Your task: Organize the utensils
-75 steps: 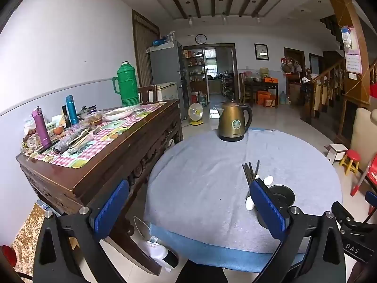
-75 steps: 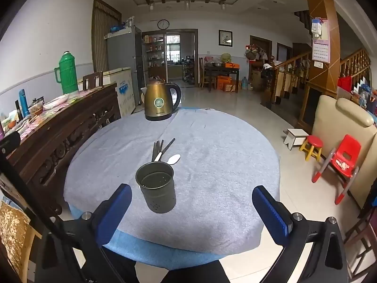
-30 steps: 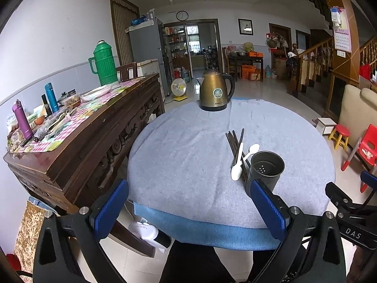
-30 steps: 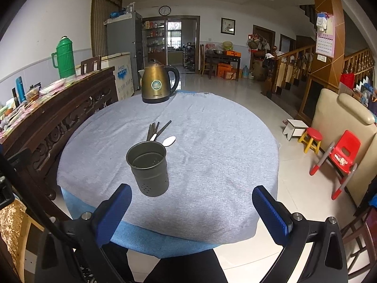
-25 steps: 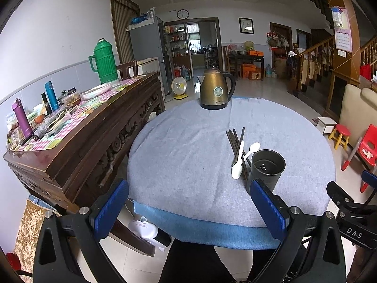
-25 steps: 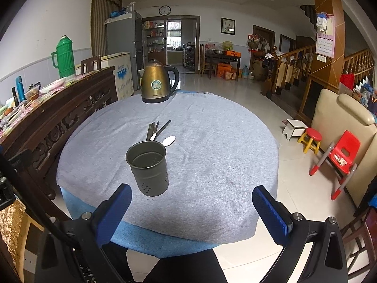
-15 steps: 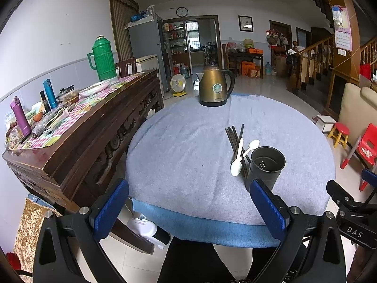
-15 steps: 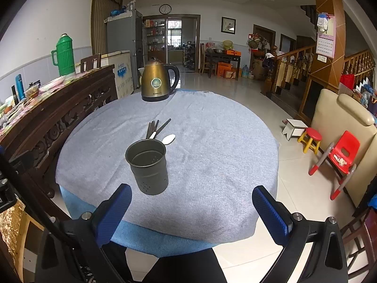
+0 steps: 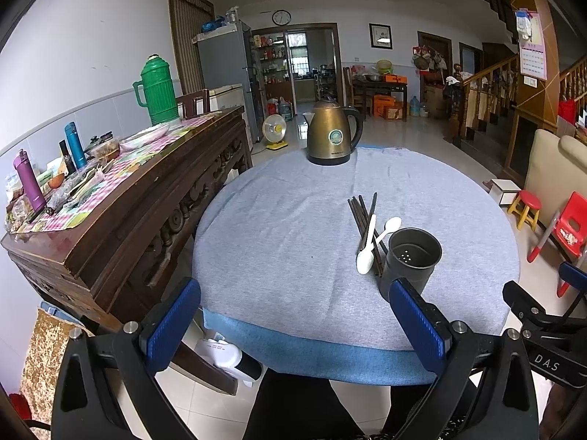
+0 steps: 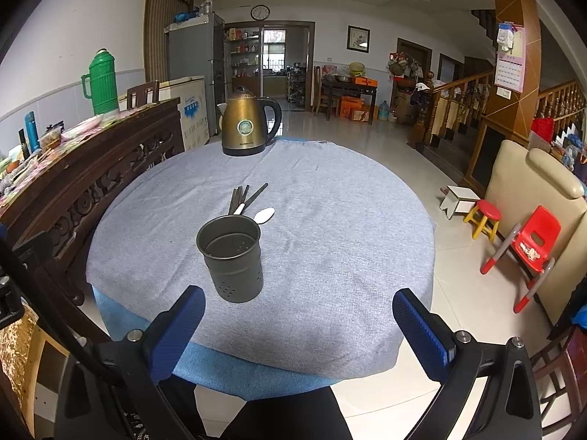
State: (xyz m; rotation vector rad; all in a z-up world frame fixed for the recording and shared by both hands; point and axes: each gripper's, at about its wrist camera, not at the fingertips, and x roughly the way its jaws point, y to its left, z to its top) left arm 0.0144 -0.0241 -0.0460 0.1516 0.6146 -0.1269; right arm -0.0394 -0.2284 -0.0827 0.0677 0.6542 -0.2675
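Observation:
A dark metal utensil cup (image 9: 414, 256) (image 10: 232, 257) stands upright and empty on the round grey-clothed table (image 9: 293, 227) (image 10: 330, 220). Just behind it lie dark chopsticks (image 9: 361, 216) (image 10: 244, 194) and two white spoons (image 9: 367, 249) (image 10: 265, 215), flat on the cloth. My left gripper (image 9: 295, 324) is open and empty, held over the table's near edge, left of the cup. My right gripper (image 10: 299, 328) is open and empty, near the table's front edge, with the cup just ahead of its left finger.
A bronze electric kettle (image 9: 332, 132) (image 10: 249, 126) stands at the table's far side. A dark wooden sideboard (image 9: 128, 198) with flasks and clutter runs along the left. A beige sofa (image 10: 532, 198), red chair (image 10: 532, 245) and small stools (image 10: 484, 216) are on the right.
Both grippers have drifted slightly; the view has shifted so the table and cup sit a little lower and nearer. The utensils and cup have not moved. Both grippers stay open.

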